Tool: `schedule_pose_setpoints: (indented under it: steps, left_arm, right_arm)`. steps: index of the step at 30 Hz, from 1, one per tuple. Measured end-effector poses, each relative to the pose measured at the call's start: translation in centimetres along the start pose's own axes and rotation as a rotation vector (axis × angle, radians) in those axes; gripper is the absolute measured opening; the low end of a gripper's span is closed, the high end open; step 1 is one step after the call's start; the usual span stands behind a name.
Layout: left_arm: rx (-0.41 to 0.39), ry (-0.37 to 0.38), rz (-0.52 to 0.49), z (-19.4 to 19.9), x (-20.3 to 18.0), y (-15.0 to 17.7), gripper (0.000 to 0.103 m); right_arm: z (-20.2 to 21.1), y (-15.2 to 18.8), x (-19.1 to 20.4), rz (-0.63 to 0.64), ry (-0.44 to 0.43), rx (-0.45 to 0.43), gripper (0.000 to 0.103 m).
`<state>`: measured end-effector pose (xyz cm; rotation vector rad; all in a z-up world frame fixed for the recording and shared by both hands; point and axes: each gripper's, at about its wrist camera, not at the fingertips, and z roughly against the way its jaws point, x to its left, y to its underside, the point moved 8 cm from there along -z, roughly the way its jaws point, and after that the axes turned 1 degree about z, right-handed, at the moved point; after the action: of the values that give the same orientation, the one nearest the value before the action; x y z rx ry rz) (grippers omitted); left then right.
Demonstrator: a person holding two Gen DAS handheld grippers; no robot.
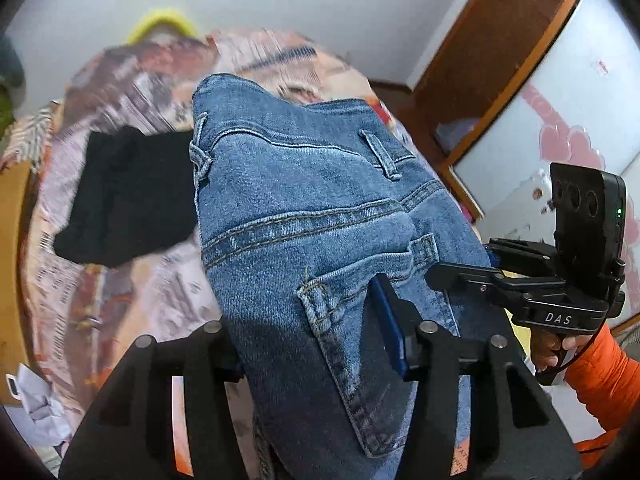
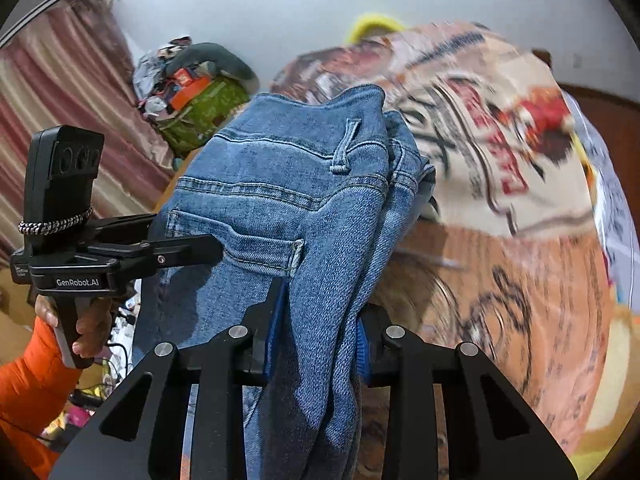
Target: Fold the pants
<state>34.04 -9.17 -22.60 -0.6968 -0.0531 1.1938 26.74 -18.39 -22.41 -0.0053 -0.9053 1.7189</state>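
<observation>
Blue denim pants (image 1: pixel 304 216) hang bunched in the air above a bed, waistband end up, belt loops and back pocket showing. My left gripper (image 1: pixel 316 332) is shut on the pants near the pocket. My right gripper (image 2: pixel 316 320) is shut on a thick fold of the same pants (image 2: pixel 288 200). Each gripper shows in the other's view: the right one (image 1: pixel 460 276) at the pants' right edge, the left one (image 2: pixel 208 250) at their left edge. The pant legs hang below, out of view.
A bed with a patterned orange and cream cover (image 1: pixel 132 80) lies below, with a folded black garment (image 1: pixel 124 196) on it. A wooden wardrobe (image 1: pixel 492 52) stands at the right. A pile of clothes (image 2: pixel 192 92) and a curtain (image 2: pixel 60 92) are at the far side.
</observation>
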Motion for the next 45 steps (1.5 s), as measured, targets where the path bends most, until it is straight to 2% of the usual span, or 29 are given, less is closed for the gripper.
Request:
schedule_pose_setpoints:
  steps: [5,10,18,27,33,38,45]
  left_arm:
    - [-0.086,-0.038,0.012,3.4,3.1,-2.2,0.052]
    - [-0.138,-0.070,0.032,4.9,6.5,-4.3,0.052]
    - [-0.172,-0.097,0.084,4.7,12.9,-7.1,0.052]
    - [-0.171,-0.119,0.104,-0.5,19.9,-10.8,0.052]
    - [-0.129,-0.150,0.124,-5.5,23.9,-12.8,0.052]
    - [-0.108,-0.165,0.188,-9.3,26.8,-13.1,0.052]
    - [-0.059,-0.156,0.243,-14.2,29.9,-12.9,0.052]
  right_arm:
    - [-1.1,-3.8,2.8,0.085,-0.009,-0.040,0.027]
    - [-3.1,-6.6,5.2,0.148,-0.019,-0.055,0.027]
    - [-8.2,-10.6,7.0,0.199,-0.024,-0.047,0.027]
    - [-15.3,-14.5,5.8,0.222,0.008,-0.009,0.027]
    - [-20.5,-16.5,3.6,0.204,0.049,0.034,0.027]
    - [-24.4,-16.5,1.7,0.181,0.077,0.071,0.027]
    - [-27.3,-16.1,-0.3,0.144,0.119,0.104,0.027]
